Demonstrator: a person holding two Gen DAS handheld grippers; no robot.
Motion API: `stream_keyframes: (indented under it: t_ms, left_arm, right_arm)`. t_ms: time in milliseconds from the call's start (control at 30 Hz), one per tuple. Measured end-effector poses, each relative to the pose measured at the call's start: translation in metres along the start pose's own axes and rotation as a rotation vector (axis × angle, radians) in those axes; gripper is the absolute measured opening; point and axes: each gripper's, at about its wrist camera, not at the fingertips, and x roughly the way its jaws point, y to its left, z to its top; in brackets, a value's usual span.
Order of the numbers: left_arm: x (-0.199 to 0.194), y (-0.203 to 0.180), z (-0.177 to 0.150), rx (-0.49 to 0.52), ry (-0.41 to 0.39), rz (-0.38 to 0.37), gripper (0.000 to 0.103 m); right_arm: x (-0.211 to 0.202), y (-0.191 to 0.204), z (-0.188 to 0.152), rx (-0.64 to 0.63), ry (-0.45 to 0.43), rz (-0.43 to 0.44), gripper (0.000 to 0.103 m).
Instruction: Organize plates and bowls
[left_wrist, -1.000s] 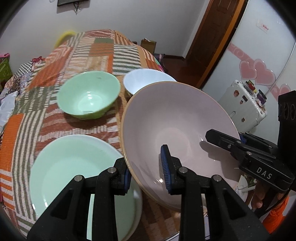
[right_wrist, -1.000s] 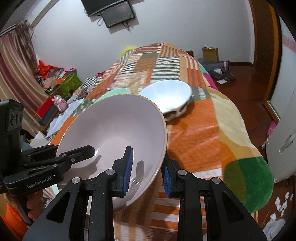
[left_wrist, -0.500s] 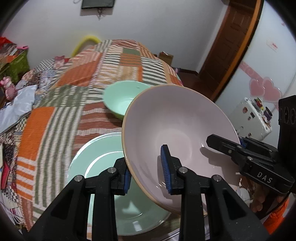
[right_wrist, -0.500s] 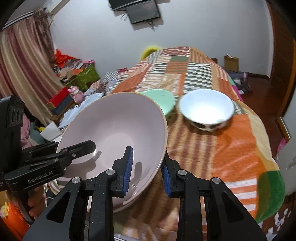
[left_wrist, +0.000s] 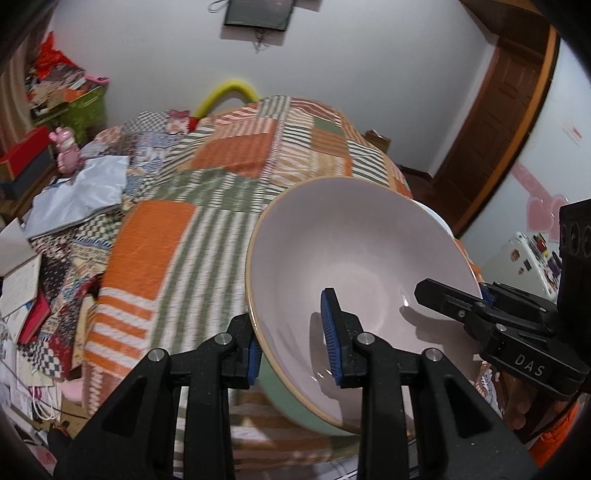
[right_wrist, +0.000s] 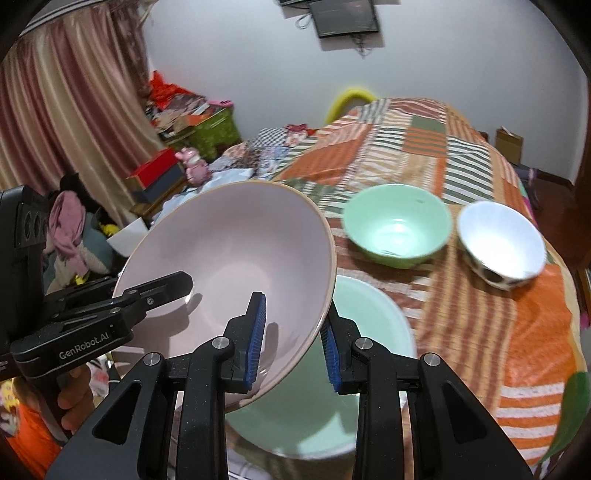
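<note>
Overhead, empty pink bowl (right_wrist: 229, 254), double-gripped

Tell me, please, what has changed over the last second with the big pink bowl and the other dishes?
Both grippers have carried the pink bowl sideways across the bed; it now hangs over the pale green plate. The left gripper and right gripper stay clamped on opposite rims. The green bowl and white bowl have not moved on the blanket.

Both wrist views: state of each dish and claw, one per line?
Pink bowl: lifted, tilted, gripped at opposite rims.
Left claw: shut on the rim.
Right claw: shut on the rim.
Green plate: flat on the blanket.
Green bowl: upright, empty.
White bowl: upright, empty.
</note>
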Motion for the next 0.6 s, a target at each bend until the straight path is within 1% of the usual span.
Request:
stream_keyframes:
  t_ms: [367,600]
  left_arm:
    - [-0.022,0.063,-0.013,-0.069,-0.002,0.093,0.029]
    - [-0.019,0.093,-0.022,-0.117,0.019,0.121,0.029]
  right_arm:
    - [0.036,0.045,0.004,-0.063,0.047,0.066,0.026]
    - [0.061,0.063,0.004,-0.085,0.096,0.082,0.026]
